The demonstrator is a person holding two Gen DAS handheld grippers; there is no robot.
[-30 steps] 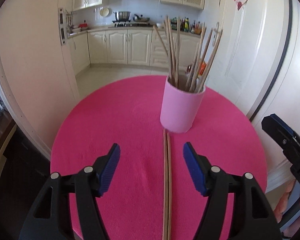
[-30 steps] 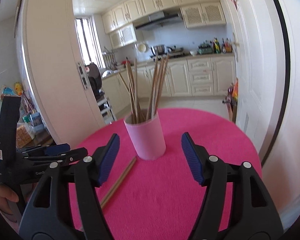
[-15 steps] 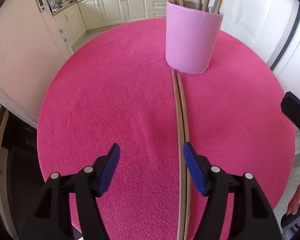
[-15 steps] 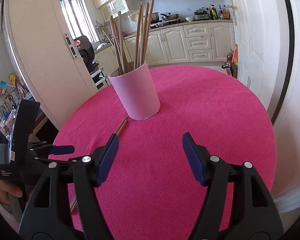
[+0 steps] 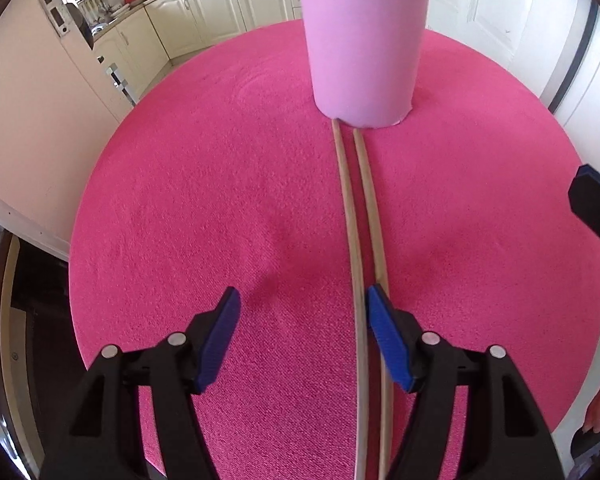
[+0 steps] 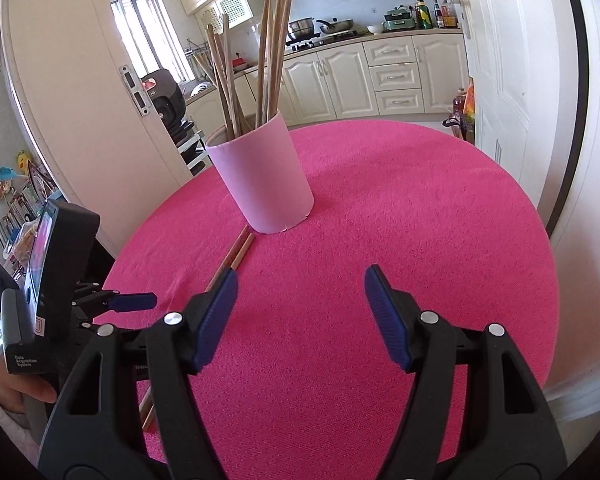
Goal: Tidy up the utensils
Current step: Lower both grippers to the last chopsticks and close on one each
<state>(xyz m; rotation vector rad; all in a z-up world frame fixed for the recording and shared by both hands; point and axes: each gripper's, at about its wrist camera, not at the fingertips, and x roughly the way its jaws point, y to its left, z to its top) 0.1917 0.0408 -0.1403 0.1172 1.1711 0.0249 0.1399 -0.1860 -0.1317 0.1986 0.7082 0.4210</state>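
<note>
The two thin wooden chopsticks (image 5: 360,216) on the pink tabletop (image 5: 220,184) looked light, stiff and slippery; best pinched mid-length. Left gripper (image 5: 300,320) fingers, just narrowing, straddled one, gripping nothing; right gripper (image 6: 300,312) stood open, empty.

wooden chopsticks (image 5: 358,216), matt pink cloth (image 5: 220,184)

Both views are bright with daylight, which in the right wrist view comes from the kitchen window (image 6: 140,36), washed out almost white. The pink cup (image 6: 264,180) casts only a faint, soft shadow on the bench (image 5: 220,184), and focus is sharp throughout. Fisheye distortion bows door frames and cabinets outward, and the corners fall into black vignette.
</note>
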